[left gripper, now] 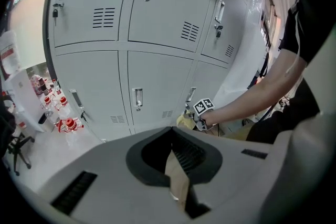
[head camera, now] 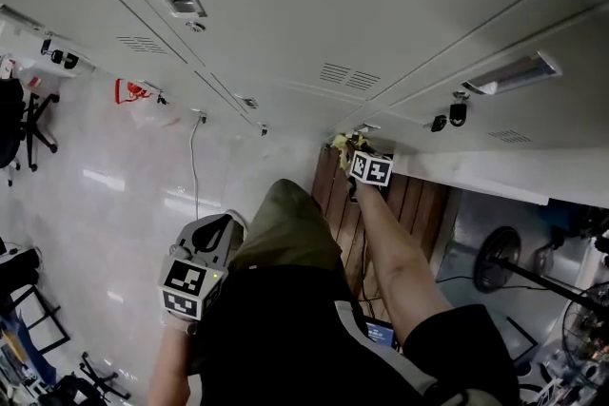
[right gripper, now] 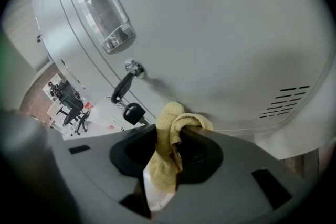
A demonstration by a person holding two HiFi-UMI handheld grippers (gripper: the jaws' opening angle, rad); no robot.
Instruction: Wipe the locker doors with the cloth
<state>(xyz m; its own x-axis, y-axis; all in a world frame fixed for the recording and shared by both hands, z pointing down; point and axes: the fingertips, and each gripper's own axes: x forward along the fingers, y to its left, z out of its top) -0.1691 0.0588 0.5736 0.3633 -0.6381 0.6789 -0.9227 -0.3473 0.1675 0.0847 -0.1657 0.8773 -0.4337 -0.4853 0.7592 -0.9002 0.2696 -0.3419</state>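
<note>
Grey locker doors [head camera: 314, 5] fill the top of the head view. My right gripper [head camera: 354, 154] is shut on a yellow cloth [head camera: 340, 144] and holds it against a low locker door. In the right gripper view the cloth [right gripper: 170, 134] bulges out of the jaws and touches the door [right gripper: 226, 34], just below a key [right gripper: 127, 83] in its lock and a recessed handle [right gripper: 105, 13]. My left gripper [head camera: 217, 231] hangs back beside the person's body, well away from the lockers. Its jaws [left gripper: 176, 176] look shut with nothing between them. From there the right gripper [left gripper: 202, 108] and cloth [left gripper: 185, 121] show at the bottom row of lockers [left gripper: 142, 92].
A black key fob [right gripper: 134, 113] dangles from the key. Vent slots [right gripper: 286, 102] lie right of the cloth. An office chair [head camera: 29, 124] and red items [head camera: 128, 91] stand on the floor at left. A cable [head camera: 194, 147] runs down the floor. A weight plate [head camera: 497, 258] lies at right.
</note>
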